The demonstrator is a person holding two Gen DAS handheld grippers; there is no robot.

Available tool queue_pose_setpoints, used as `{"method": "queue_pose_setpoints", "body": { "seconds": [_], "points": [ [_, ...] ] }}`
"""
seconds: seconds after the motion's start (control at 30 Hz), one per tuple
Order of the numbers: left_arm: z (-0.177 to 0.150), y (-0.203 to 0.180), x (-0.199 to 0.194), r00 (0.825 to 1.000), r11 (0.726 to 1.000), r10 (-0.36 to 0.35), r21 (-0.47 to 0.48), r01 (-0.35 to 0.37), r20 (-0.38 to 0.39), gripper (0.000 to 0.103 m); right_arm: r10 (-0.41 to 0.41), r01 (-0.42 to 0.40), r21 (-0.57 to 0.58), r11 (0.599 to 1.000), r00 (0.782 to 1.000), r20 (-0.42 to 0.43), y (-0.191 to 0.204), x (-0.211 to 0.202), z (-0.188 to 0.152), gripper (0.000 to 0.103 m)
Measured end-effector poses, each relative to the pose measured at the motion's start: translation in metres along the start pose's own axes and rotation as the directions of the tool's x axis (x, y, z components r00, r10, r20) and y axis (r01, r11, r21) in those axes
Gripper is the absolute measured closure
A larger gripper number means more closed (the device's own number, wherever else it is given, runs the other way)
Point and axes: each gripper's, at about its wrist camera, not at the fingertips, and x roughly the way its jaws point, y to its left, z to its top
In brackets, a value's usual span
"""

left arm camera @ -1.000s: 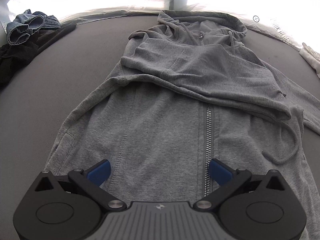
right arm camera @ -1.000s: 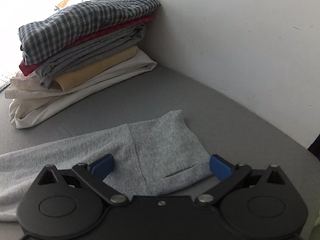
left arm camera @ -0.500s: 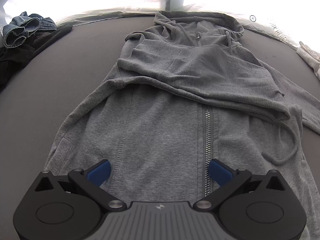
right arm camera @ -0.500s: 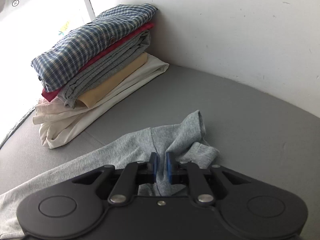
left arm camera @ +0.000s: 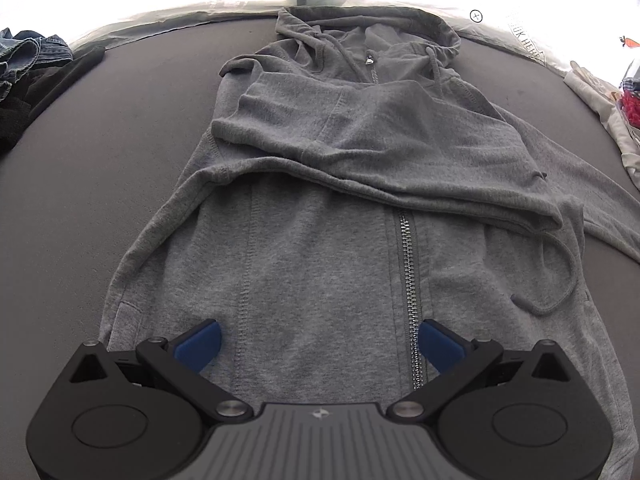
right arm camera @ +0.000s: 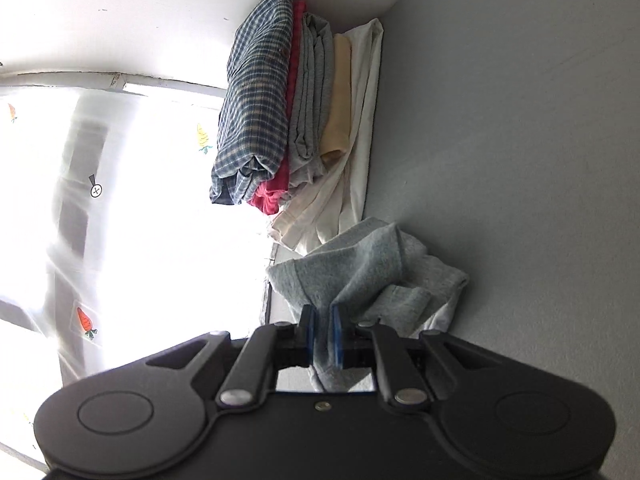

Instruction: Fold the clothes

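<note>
Since a second ago my right tool (right arm camera: pixel 321 338) has closed on the hoodie's sleeve cuff (right arm camera: pixel 360 276) and rolled onto its side, so the surface now stands along the right of its view. The blue pads are pressed together, pinching a fold of the grey cuff, with the rest of the cuff bunched just past them at 12 o'clock. My left tool (left arm camera: pixel 318 344) has barely shifted: its pads are spread wide over the lower front of the hoodie (left arm camera: pixel 320 248), one on each side of the zipper (left arm camera: pixel 408 280).

The hoodie lies flat on the dark grey surface (left arm camera: pixel 100 152), hood at 12 o'clock, one sleeve folded across the chest. In the right view a stack of folded clothes (right arm camera: pixel 288 100) sits at 12 o'clock beyond the cuff, against the white wall (right arm camera: pixel 140 8). At 10 o'clock in the left view, denim and dark clothes (left arm camera: pixel 28 76) lie in a heap.
</note>
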Motion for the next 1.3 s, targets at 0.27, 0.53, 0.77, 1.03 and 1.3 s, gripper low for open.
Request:
{"method": "queue_pose_setpoints", "body": {
  "seconds": [0.27, 0.53, 0.77, 1.03, 1.3],
  "points": [
    [0.005, 0.053, -0.016, 0.995, 0.997, 0.074, 0.01, -0.075, 0.063, 0.0, 0.116, -0.101, 0.109, 0.989, 0.982, -0.15, 0.019, 0.023, -0.089, 0.093],
    [0.02, 0.104, -0.007, 0.995, 0.996, 0.076, -0.05, -0.073, 0.065, 0.0, 0.195, -0.168, 0.108, 0.98, 0.921, -0.338, 0.059, 0.08, -0.173, 0.093],
    [0.04, 0.143, 0.007, 0.996, 0.993, 0.055, -0.105, -0.048, 0.067, 0.0, 0.168, -0.189, 0.018, 0.982, 0.823, -0.543, 0.116, 0.14, -0.26, 0.093],
    [0.033, 0.139, 0.02, 0.999, 0.996, 0.03, -0.089, -0.027, 0.033, 0.0, 0.039, -0.146, -0.089, 0.985, 0.697, -0.716, 0.131, 0.173, -0.328, 0.08],
    [0.034, 0.134, 0.007, 0.997, 0.993, 0.053, -0.108, -0.046, 0.059, 0.0, -0.147, -0.15, -0.463, 0.874, 0.825, -0.546, 0.147, 0.151, -0.286, 0.015]
  ]
}}
